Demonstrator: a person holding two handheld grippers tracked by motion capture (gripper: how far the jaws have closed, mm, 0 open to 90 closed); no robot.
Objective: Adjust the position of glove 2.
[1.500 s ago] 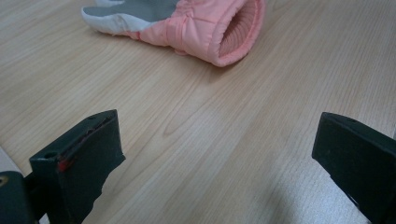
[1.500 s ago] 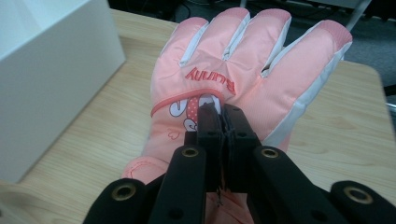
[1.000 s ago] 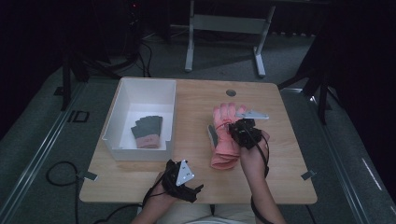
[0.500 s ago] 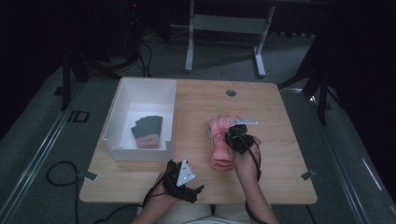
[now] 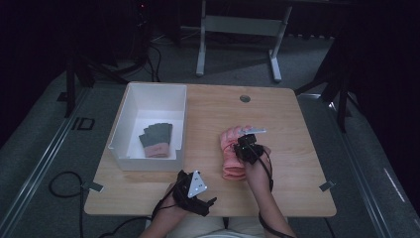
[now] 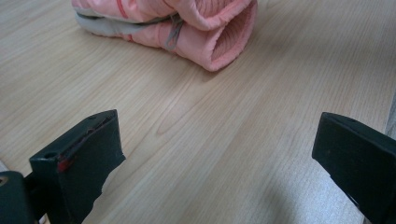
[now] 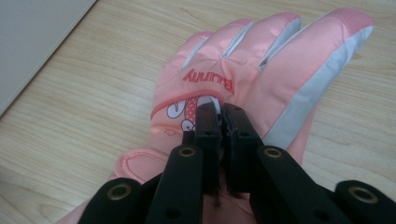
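Observation:
A pink ski glove (image 5: 231, 157) with a bunny print lies flat on the wooden table (image 5: 297, 163), fingers pointing away from me. My right gripper (image 5: 245, 144) sits on its back. In the right gripper view the jaws (image 7: 222, 112) are pinched together on the glove (image 7: 261, 70) fabric by the print, after parting a hair. My left gripper (image 5: 203, 198) rests near the front edge, open. Its jaws (image 6: 215, 154) stand wide over bare wood, with the glove's cuff (image 6: 219, 42) a short way ahead.
A white bin (image 5: 148, 163) stands on the left of the table and holds a dark grey glove with a pink cuff (image 5: 157, 139). A small round hole (image 5: 244, 98) is near the table's far edge. Cables trail off the front edge.
My right gripper has come down and toward me with the pink glove, which now lies flat on the table. The left gripper has stayed where it was.

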